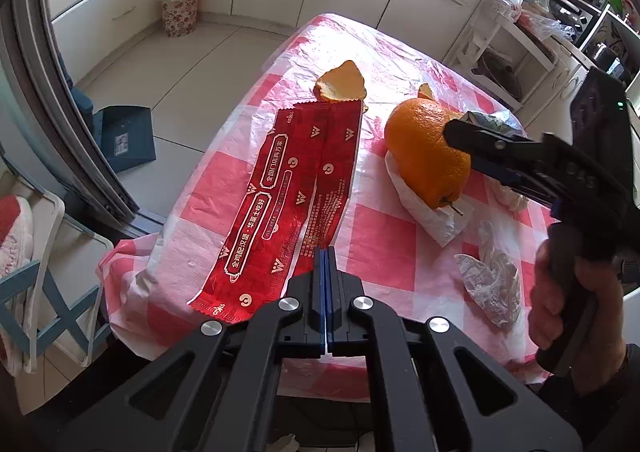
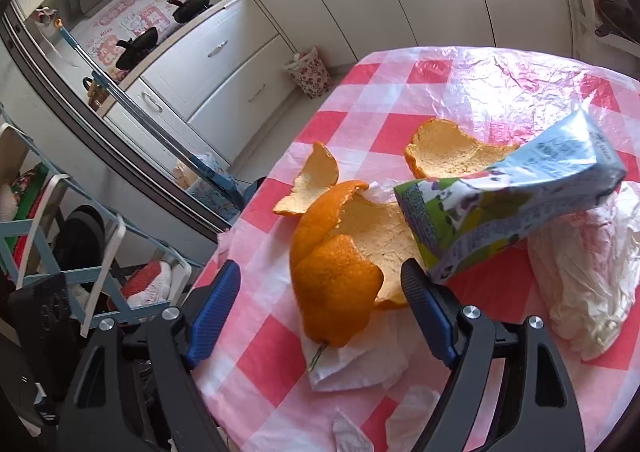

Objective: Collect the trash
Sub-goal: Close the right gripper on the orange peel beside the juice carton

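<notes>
A long red wrapper (image 1: 292,195) lies flat on the red-and-white checked table (image 1: 392,252). My left gripper (image 1: 325,252) is shut on the red wrapper's near edge. A large hollow orange peel (image 2: 340,260) rests on white paper, and it also shows in the left wrist view (image 1: 424,147). My right gripper (image 2: 320,280) is open with the peel between its fingers. A crushed drink carton (image 2: 508,195) leans over the peel's right side. Smaller peel pieces (image 2: 316,179) (image 2: 448,147) lie beyond.
Crumpled white tissues (image 2: 592,276) lie right of the peel, another (image 1: 492,280) near my right hand. A floral waste bin (image 1: 181,9) stands on the floor by white cabinets. A chair (image 1: 44,276) and a blue dustpan (image 1: 124,135) are left of the table.
</notes>
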`<state>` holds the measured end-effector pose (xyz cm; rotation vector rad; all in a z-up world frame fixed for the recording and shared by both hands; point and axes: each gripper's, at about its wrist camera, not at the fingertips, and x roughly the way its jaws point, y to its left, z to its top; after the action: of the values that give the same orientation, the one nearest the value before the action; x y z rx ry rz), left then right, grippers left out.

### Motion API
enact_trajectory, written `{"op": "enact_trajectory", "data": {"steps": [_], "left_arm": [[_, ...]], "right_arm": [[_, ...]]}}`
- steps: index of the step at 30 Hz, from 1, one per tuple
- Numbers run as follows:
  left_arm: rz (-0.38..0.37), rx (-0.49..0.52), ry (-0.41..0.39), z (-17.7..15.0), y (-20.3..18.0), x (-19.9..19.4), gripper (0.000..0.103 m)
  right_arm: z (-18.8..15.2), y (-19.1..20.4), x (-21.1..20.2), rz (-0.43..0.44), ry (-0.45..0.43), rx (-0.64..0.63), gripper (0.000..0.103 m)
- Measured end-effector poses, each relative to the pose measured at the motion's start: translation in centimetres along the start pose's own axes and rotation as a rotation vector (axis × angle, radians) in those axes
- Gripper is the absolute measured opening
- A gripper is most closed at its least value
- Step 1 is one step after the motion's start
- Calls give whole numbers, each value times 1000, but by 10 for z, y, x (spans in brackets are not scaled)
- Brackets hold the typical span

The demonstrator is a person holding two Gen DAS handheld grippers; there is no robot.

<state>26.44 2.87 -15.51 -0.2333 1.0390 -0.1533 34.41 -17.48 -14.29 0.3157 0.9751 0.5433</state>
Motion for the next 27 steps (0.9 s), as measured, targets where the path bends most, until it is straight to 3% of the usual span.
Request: {"op": "enact_trajectory", "data": {"steps": [3,5,6,7,10,18,24,27], "left_arm": [[-2,-2,-3,2,2,-1,1],[-3,-9,-3,3,4,-1,1],[-3,-12,-3,3,5,-1,1],[-3,-16,-1,4,6,0,1],[-4,-25,0,4,7,0,1],[-8,-12,-14,3,3,-1,1],[1,-6,1,1,-1,5,1],[-2,-10,3,2,0,6,1]], "right_arm": [[-1,5,8,-14,11,-25,65],[-2,12,9,-24,14,-60,49],[-3,16,10,-12,19,-80,33],[-4,18,9,2,20,-90,24],[-6,24,4,18,6,-122,12],[2,7,-42,291,-65,1,9],[0,-2,-50,130,-70,-11,9],[-1,-8,-57,147,-88,11,9]]}}
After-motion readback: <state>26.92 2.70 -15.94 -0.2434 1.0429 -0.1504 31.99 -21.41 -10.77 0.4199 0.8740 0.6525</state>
